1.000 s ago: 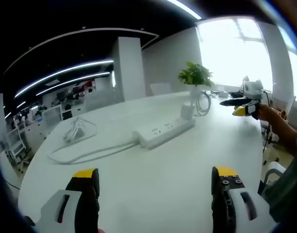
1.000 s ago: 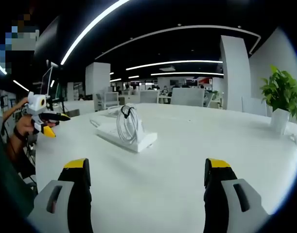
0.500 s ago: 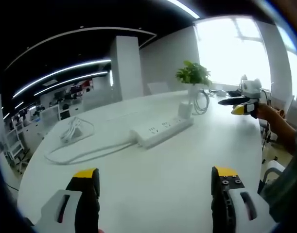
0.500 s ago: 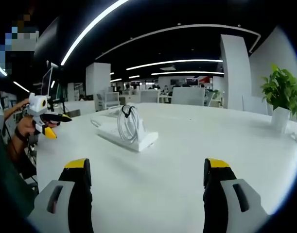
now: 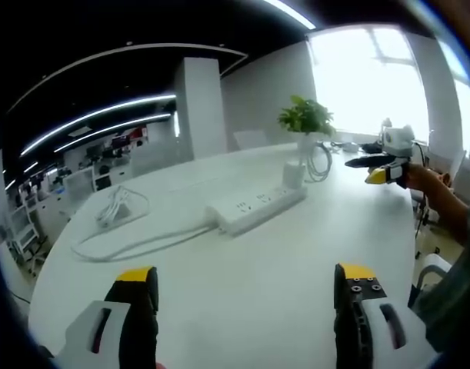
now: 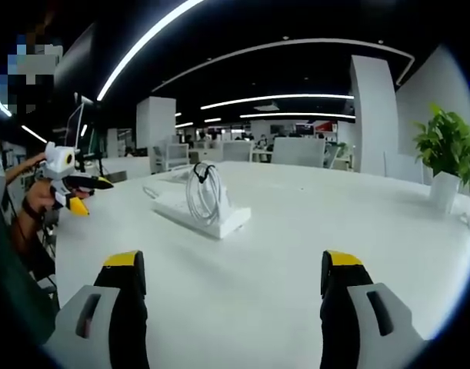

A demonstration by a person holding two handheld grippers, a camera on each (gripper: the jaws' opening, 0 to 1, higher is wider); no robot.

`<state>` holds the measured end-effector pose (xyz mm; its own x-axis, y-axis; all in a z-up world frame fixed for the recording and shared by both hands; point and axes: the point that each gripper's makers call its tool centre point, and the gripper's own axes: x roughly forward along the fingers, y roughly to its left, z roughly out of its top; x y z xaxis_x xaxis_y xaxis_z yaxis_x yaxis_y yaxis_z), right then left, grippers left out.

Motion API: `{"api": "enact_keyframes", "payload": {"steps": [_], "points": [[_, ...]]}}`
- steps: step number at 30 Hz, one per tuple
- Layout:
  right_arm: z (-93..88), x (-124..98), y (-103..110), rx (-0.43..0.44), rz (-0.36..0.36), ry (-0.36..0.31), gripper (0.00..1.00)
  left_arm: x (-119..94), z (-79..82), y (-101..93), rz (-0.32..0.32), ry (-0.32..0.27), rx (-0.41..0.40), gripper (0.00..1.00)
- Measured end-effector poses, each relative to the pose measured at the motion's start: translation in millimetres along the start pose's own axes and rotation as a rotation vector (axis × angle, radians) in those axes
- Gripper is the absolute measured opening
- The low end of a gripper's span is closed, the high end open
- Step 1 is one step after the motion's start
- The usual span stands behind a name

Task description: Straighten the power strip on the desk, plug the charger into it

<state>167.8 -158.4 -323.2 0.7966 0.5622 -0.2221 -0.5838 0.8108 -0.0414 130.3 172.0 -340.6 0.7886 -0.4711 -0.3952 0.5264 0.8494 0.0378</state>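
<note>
A white power strip (image 5: 254, 207) lies at a slant across the white desk (image 5: 242, 261), and its cord (image 5: 135, 244) trails left to a bundled end (image 5: 118, 206). A white charger (image 5: 295, 175) with a coiled cable (image 5: 321, 163) stands at the strip's far end. In the right gripper view the coiled cable (image 6: 202, 196) rises against the power strip (image 6: 190, 214). My left gripper (image 5: 242, 278) is open over the near desk, well short of the strip. My right gripper (image 6: 236, 265) is open too, and it appears as the right gripper (image 5: 382, 166) held in a hand above the desk's far right edge.
A potted plant (image 5: 305, 123) stands just behind the charger, and the same plant (image 6: 448, 150) sits at the right of the right gripper view. The left gripper (image 6: 69, 187) hovers at the desk's left edge. Office desks and chairs (image 6: 288, 152) fill the background.
Both views have shifted only slightly. Nothing on the desk has moved, and both grippers stay open.
</note>
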Motion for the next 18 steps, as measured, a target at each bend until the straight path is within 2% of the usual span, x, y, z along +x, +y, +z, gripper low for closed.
{"api": "enact_keyframes", "payload": {"steps": [18], "points": [[0.1,1.8,-0.8,0.008,0.004,0.005,0.96,1.2,1.0,2.5,0.004,-0.006,-0.012,0.98]]}}
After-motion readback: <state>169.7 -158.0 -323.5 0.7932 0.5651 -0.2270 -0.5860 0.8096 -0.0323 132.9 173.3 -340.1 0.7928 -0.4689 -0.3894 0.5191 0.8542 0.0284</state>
